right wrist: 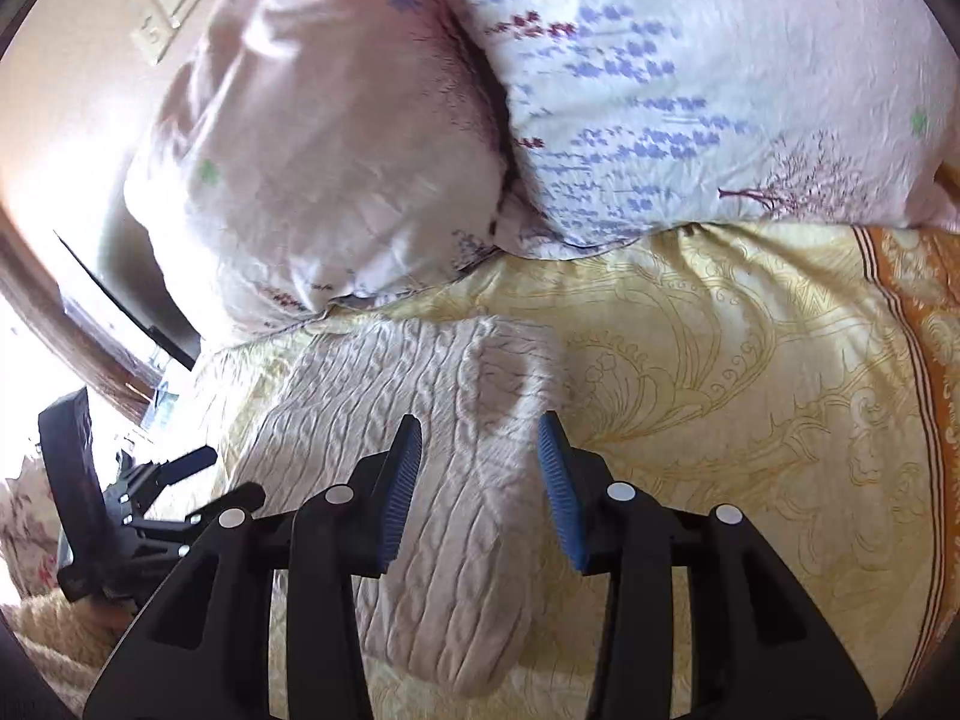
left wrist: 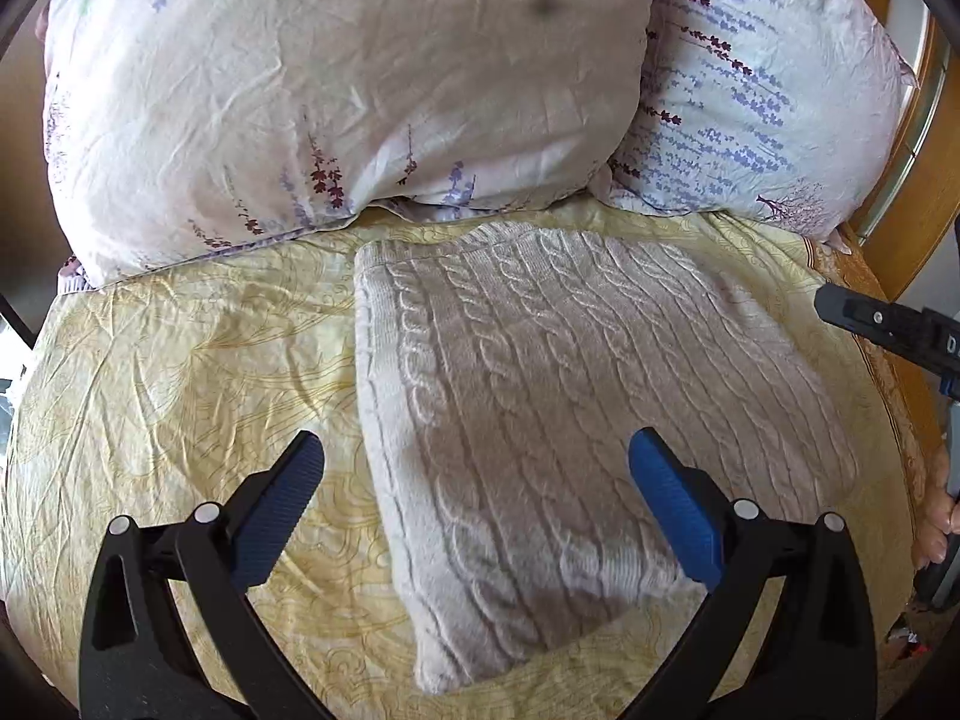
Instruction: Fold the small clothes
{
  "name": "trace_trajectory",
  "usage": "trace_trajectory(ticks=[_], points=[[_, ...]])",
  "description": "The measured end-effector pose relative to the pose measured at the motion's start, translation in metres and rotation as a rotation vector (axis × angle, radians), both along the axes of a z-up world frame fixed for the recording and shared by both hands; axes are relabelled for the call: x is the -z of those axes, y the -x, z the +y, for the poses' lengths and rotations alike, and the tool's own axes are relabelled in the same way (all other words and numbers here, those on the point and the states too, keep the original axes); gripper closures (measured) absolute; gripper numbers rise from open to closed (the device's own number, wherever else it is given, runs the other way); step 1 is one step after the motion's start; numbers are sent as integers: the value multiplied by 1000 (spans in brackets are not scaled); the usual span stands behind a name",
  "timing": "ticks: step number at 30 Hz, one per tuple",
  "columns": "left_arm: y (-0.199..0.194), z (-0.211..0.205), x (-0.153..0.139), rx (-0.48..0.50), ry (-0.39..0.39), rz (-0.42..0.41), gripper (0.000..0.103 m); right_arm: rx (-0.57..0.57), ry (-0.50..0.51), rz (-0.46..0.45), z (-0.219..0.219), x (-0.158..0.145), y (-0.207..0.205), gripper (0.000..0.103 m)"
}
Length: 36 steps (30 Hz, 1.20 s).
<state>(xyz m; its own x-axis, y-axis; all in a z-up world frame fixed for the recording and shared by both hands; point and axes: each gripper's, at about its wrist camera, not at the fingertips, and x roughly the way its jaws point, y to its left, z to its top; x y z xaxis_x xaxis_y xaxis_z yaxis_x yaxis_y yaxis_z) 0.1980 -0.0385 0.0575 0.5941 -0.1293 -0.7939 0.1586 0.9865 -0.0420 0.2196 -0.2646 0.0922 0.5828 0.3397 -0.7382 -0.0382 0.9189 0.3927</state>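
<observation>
Folding looks nearly done: the knitted sweater [left wrist: 540, 396] lies as a neat rectangle on the bed [left wrist: 180, 372], near the pillows [left wrist: 336, 90]. Left claw [left wrist: 477, 504] and right claw [right wrist: 480, 492] hover apart, gripping nothing. Next, probably smoothing or one last fold.

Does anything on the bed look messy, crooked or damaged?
Nothing stands out. The knitted sweater lies folded flat on the yellow bedspread, slightly slanted, below two pillows. Nothing looks torn or spilled.
</observation>
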Motion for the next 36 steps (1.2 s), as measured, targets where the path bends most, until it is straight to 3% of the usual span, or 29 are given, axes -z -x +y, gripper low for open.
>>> trace_trajectory(ticks=[8,12,14,19,22,26,30,33,36], points=[[17,-15,-3,26,-43,-44,2,-95,203,-29,51,8,36,65],[12,-22,17,30,-82,39,2,-83,280,38,54,28,40,65],[12,-20,31,29,-62,90,2,-69,316,84,53,42,43,66],[10,-9,50,30,21,132,2,-69,346,78,52,51,44,65],[24,8,35,12,76,83,2,-33,249,55,42,33,52,65],[51,29,17,-19,3,-41,2,38,179,14,25,18,70,65],[49,36,34,-79,-56,26,2,-23,258,-24,44,19,76,65],[46,44,43,-114,-28,61,2,-53,305,-49,59,19,76,65],[45,47,48,-94,-41,71,2,-85,345,-17,68,30,71,65]])
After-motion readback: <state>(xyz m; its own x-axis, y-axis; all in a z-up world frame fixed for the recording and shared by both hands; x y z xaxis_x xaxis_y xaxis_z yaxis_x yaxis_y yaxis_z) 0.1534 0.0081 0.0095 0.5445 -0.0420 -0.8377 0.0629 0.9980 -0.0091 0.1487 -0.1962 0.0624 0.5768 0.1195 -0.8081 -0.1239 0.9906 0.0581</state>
